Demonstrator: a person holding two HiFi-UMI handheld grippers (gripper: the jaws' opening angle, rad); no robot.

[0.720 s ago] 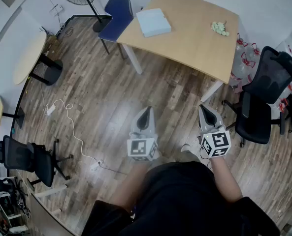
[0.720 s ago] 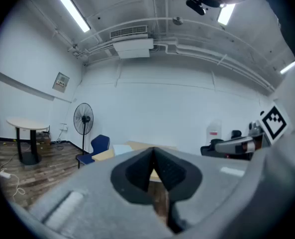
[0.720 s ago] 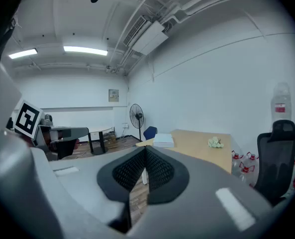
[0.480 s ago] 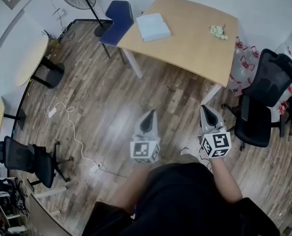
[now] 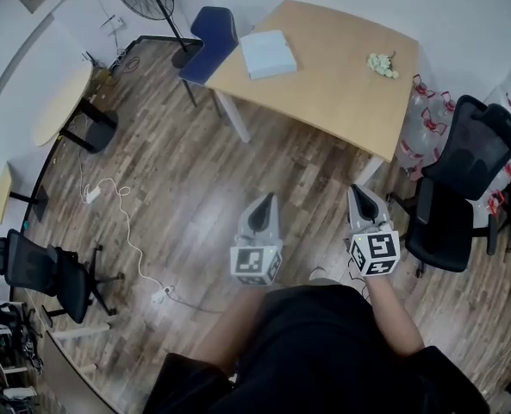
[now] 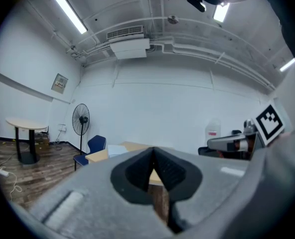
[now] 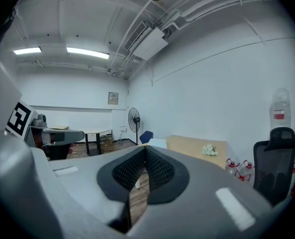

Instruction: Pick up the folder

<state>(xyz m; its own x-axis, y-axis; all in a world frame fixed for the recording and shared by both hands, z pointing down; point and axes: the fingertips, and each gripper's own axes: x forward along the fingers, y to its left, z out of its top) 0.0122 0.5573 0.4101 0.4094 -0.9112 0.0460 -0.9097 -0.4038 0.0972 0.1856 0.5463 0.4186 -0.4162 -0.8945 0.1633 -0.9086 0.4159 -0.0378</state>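
Jaws of left hand-held gripper [image 6: 153,150] and right hand-held gripper [image 7: 145,149], pressed together empty, partly hide the folder [image 6: 117,150] in their views.

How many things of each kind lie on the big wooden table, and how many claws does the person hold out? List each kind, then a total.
Folder: 1
Flower bunch: 1
Claws: 2, left claw and right claw, both shut
Total: 4
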